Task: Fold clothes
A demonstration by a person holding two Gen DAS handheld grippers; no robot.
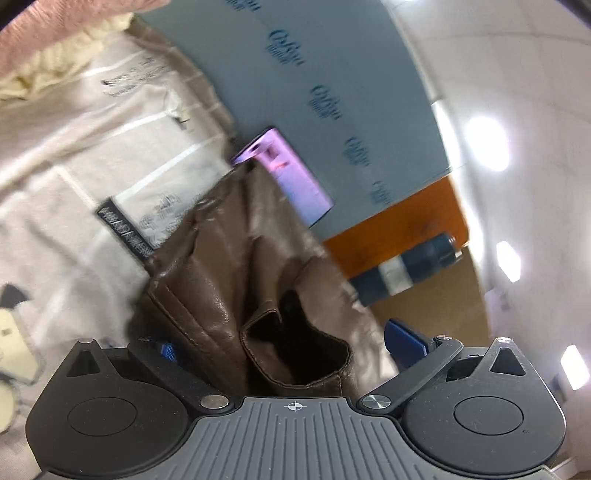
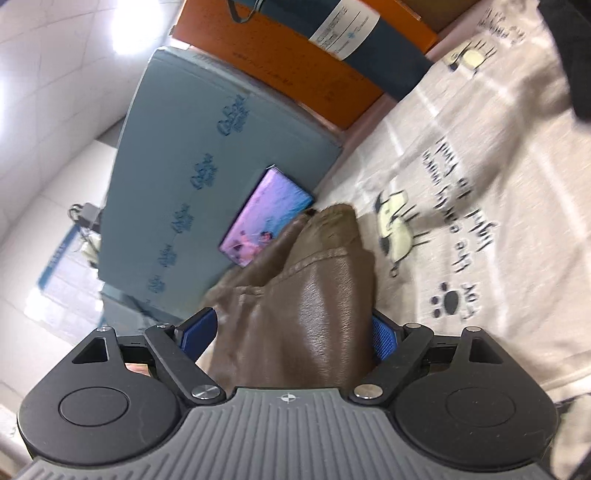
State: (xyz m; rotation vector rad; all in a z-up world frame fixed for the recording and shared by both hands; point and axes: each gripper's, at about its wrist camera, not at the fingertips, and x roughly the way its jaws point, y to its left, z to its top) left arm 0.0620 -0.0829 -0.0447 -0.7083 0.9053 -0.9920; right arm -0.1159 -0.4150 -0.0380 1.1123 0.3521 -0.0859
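A brown leather garment [image 1: 221,295] lies bunched on a beige printed sheet [image 1: 74,177]. In the left wrist view its dark sleeve opening [image 1: 299,350] faces me between the jaws of my left gripper [image 1: 284,345], which stand wide; the right blue pad [image 1: 404,341] is clear of the leather. In the right wrist view the same leather [image 2: 306,314] fills the gap of my right gripper [image 2: 291,332]. Those jaws also stand wide, with a blue pad [image 2: 384,338] at each side of the fold and no visible squeeze.
A grey-blue printed slab [image 2: 177,155] leans behind the garment, with a purple picture box [image 2: 266,218] against it. An orange box [image 2: 295,62] and a dark blue roll [image 2: 347,33] stand beyond. The sheet [image 2: 480,203] has sheep and paw prints. A pink blanket [image 1: 55,33] lies far left.
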